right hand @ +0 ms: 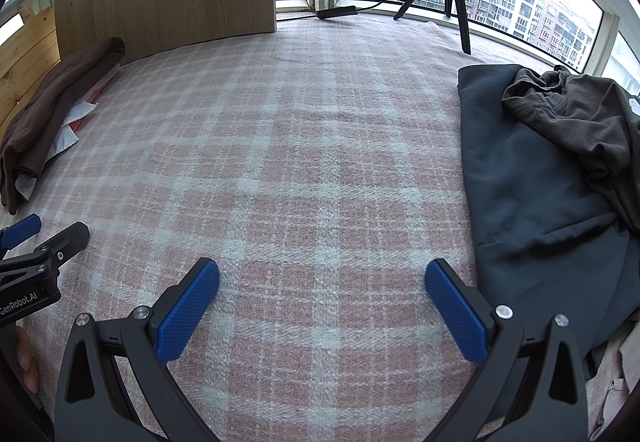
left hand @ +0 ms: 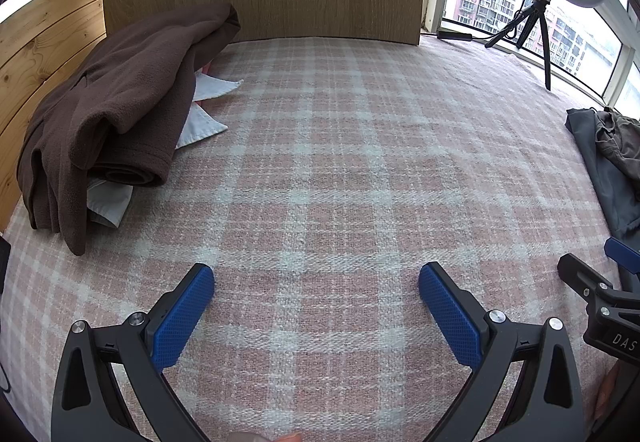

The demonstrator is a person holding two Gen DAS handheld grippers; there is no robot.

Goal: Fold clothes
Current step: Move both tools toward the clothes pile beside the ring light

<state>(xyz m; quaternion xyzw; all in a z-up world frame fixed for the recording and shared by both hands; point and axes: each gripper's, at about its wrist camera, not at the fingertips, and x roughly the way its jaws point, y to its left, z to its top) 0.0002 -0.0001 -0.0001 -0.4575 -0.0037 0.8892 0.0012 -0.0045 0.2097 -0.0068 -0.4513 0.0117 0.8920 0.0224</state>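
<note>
Pink plaid bedding (right hand: 304, 169) lies bare between both spread, empty tongs: left tongs (left hand: 316, 278), right tongs (right hand: 322, 278). Nearest the right tongs, just to their right, a dark grey garment (right hand: 532, 181) runs lengthwise away; brown clothes (left hand: 116, 101) sit far left.

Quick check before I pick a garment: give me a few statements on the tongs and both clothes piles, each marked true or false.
1. Both the left tongs and right tongs are open and empty. True.
2. The brown fleece lies on top of a white garment. True.
3. The dark blue-grey garment is gripped by the right tongs. False; it lies untouched beside them.
4. The plaid blanket is bunched up between the piles. False; it lies flat.
</note>
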